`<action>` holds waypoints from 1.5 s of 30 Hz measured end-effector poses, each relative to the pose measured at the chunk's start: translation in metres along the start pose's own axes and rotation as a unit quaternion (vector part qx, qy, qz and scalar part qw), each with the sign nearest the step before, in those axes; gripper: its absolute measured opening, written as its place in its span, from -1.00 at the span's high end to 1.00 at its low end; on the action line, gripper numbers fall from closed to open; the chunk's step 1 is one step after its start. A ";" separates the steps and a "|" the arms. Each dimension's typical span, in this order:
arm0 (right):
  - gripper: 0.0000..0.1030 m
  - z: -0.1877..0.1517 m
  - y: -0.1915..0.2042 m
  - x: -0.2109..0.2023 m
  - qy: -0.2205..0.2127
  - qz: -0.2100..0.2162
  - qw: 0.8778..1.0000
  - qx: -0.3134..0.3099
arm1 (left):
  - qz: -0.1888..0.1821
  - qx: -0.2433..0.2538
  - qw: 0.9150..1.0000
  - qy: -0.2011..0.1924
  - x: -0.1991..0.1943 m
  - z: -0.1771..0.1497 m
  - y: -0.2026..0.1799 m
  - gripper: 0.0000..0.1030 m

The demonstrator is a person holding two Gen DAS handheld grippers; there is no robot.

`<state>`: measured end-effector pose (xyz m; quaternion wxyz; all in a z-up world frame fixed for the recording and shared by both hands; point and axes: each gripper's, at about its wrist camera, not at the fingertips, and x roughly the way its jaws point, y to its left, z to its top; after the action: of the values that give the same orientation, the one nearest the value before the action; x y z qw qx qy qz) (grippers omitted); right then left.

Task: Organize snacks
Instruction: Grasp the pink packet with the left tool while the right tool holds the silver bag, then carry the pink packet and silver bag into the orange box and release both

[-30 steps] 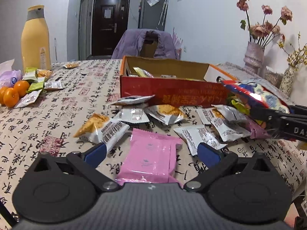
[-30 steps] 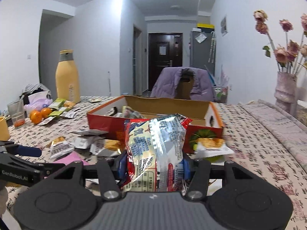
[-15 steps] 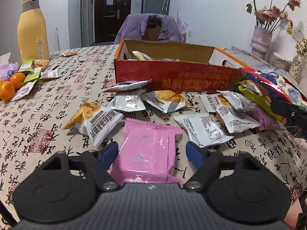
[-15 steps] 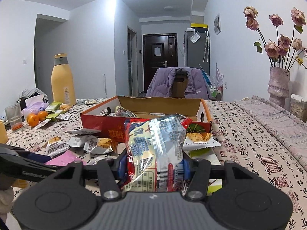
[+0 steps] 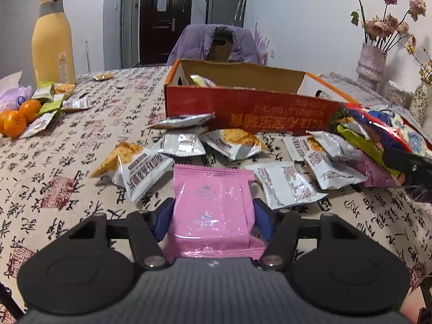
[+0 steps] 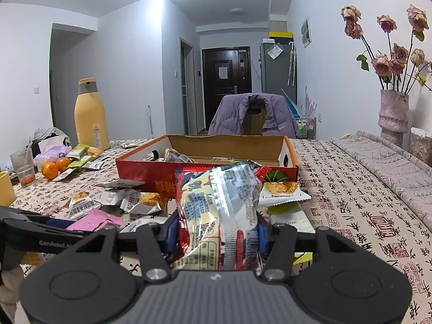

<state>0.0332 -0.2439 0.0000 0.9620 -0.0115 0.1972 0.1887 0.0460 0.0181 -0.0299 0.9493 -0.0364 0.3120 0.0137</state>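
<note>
A pink snack packet (image 5: 213, 186) lies on the patterned tablecloth, and my left gripper (image 5: 213, 210) is closing on it, its blue pads (image 5: 164, 216) touching both sides. My right gripper (image 6: 218, 232) is shut on a red, blue and yellow snack bag (image 6: 218, 197), held upright just in front of the red cardboard box (image 6: 140, 172). That box (image 5: 243, 108) is open on top with a few packets inside. In the left wrist view the right gripper (image 5: 405, 162) and its bag sit at the right edge. The pink packet (image 6: 94, 221) also shows in the right wrist view.
Several white snack packets (image 5: 232, 140) lie scattered before the box. A tall yellow bottle (image 5: 52, 43), oranges (image 5: 16, 118) and green packets stand far left, with a plastic cup (image 6: 23, 167) near them. A vase of dried roses (image 6: 392, 118) is at the right; a chair with a purple jacket (image 6: 253, 116) behind.
The left gripper's jaws have come in from wide open onto the pink packet's sides and the view has dipped slightly. The right gripper holds its bag unchanged.
</note>
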 end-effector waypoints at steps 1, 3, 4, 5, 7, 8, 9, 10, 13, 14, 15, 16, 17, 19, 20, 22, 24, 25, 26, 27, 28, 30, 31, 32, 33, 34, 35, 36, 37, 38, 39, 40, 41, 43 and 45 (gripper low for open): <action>-0.03 0.001 0.000 0.000 -0.001 0.001 1.000 0.000 | 0.000 0.001 1.000 -0.004 -0.002 0.001 -0.001 -0.22; -0.03 0.001 0.000 -0.001 -0.003 0.002 1.000 -0.001 | 0.000 0.004 1.000 -0.014 -0.007 0.004 -0.003 -0.22; -0.03 0.001 0.001 -0.001 -0.003 0.003 1.000 -0.001 | -0.001 0.004 1.000 -0.020 -0.010 0.006 -0.004 -0.22; -0.03 0.002 0.001 -0.001 -0.004 0.003 1.000 -0.001 | -0.002 0.005 1.000 -0.025 -0.012 0.008 -0.005 -0.22; -0.03 0.001 0.001 -0.002 -0.006 0.004 1.000 -0.002 | -0.005 0.008 0.999 -0.035 -0.016 0.012 -0.007 -0.22; -0.03 0.001 0.001 -0.001 -0.006 0.004 1.000 -0.002 | -0.005 0.009 0.999 -0.040 -0.018 0.014 -0.009 -0.22; -0.03 0.002 0.002 -0.001 -0.007 0.003 1.000 -0.003 | -0.005 0.011 0.999 -0.045 -0.020 0.017 -0.010 -0.22; -0.03 0.003 0.002 0.000 -0.008 0.003 1.000 -0.003 | -0.006 0.012 0.999 -0.050 -0.022 0.019 -0.012 -0.22; -0.03 0.007 0.002 0.002 -0.012 0.001 1.000 -0.004 | -0.009 0.015 0.998 -0.066 -0.026 0.030 -0.015 -0.22; -0.03 0.009 0.002 0.003 -0.014 0.000 1.000 -0.005 | -0.010 0.016 0.997 -0.071 -0.026 0.033 -0.017 -0.22; -0.03 0.010 0.002 0.005 -0.016 -0.002 1.000 -0.005 | -0.010 0.017 0.997 -0.077 -0.027 0.037 -0.018 -0.22; -0.03 0.013 0.002 0.006 -0.017 -0.003 1.000 -0.005 | -0.011 0.018 0.996 -0.083 -0.028 0.041 -0.020 -0.22; -0.03 0.015 0.001 0.008 -0.020 -0.004 1.000 -0.005 | -0.013 0.019 0.996 -0.088 -0.028 0.045 -0.021 -0.22; -0.03 0.020 0.001 0.011 -0.025 -0.006 1.000 -0.005 | -0.015 0.021 0.995 -0.099 -0.028 0.053 -0.024 -0.22; -0.03 0.023 0.000 0.013 -0.027 -0.007 1.000 -0.006 | -0.016 0.022 0.994 -0.104 -0.028 0.057 -0.026 -0.22; -0.03 0.030 -0.001 0.019 -0.031 -0.009 0.999 -0.006 | -0.017 0.024 0.993 -0.112 -0.026 0.065 -0.029 -0.22; -0.03 0.036 -0.001 0.026 -0.035 -0.011 0.999 -0.007 | -0.018 0.024 0.993 -0.118 -0.023 0.073 -0.032 -0.22; -0.03 0.039 -0.001 0.029 -0.037 -0.012 0.999 -0.008 | -0.018 0.024 0.992 -0.121 -0.022 0.077 -0.033 -0.22; -0.03 0.042 -0.002 0.033 -0.039 -0.014 0.999 -0.010 | -0.018 0.024 0.992 -0.124 -0.020 0.080 -0.034 -0.22; -0.03 0.046 -0.002 0.037 -0.040 -0.015 0.999 -0.012 | -0.018 0.024 0.991 -0.127 -0.018 0.084 -0.035 -0.22; -0.03 0.049 -0.002 0.041 -0.042 -0.017 0.999 -0.013 | -0.017 0.025 0.991 -0.129 -0.016 0.088 -0.036 -0.22; -0.03 0.058 -0.003 0.050 -0.043 -0.019 0.999 -0.015 | -0.015 0.026 0.991 -0.133 -0.009 0.095 -0.039 -0.22; -0.03 0.062 -0.003 0.054 -0.044 -0.020 0.999 -0.017 | -0.013 0.027 0.991 -0.133 -0.006 0.099 -0.040 -0.22; -0.03 0.066 -0.002 0.058 -0.045 -0.020 0.999 -0.019 | -0.011 0.027 0.991 -0.134 -0.003 0.102 -0.040 -0.22; -0.03 0.070 -0.002 0.063 -0.048 -0.022 0.998 -0.022 | -0.010 0.027 0.990 -0.136 0.001 0.107 -0.041 -0.22; -0.03 0.074 -0.002 0.066 -0.050 -0.023 0.998 -0.024 | -0.009 0.028 0.990 -0.138 0.003 0.110 -0.042 -0.22; -0.03 0.079 -0.002 0.070 -0.051 -0.024 0.998 -0.024 | -0.007 0.029 0.990 -0.141 0.006 0.114 -0.043 -0.22; -0.03 0.083 -0.002 0.075 -0.052 -0.025 0.998 -0.024 | -0.006 0.029 0.989 -0.143 0.008 0.118 -0.043 -0.22; -0.03 0.087 -0.003 0.079 -0.053 -0.025 0.998 -0.024 | -0.006 0.029 0.989 -0.146 0.011 0.122 -0.044 -0.22; -0.03 0.092 -0.003 0.084 -0.054 -0.025 0.998 -0.024 | -0.004 0.028 0.988 -0.149 0.013 0.126 -0.044 -0.22; -0.03 0.096 -0.003 0.087 -0.057 -0.026 0.998 -0.024 | -0.002 0.027 0.988 -0.151 0.016 0.130 -0.045 -0.22; -0.03 0.099 -0.003 0.091 -0.060 -0.027 0.998 -0.026 | 0.000 0.029 0.988 -0.154 0.019 0.132 -0.046 -0.22; -0.03 0.103 -0.003 0.095 -0.061 -0.028 0.997 -0.028 | 0.002 0.030 0.987 -0.156 0.022 0.135 -0.046 -0.22; -0.03 0.109 -0.003 0.103 -0.063 -0.031 0.997 -0.029 | 0.004 0.027 0.987 -0.158 0.028 0.141 -0.046 -0.22; -0.03 0.114 -0.004 0.112 -0.061 -0.032 0.997 -0.027 | 0.006 0.021 0.987 -0.159 0.035 0.148 -0.045 -0.22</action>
<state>0.1731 -0.1962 0.0618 0.9772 -0.0321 0.1322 0.1632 0.1645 -0.0153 0.0710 0.9873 -0.0121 0.1572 0.0184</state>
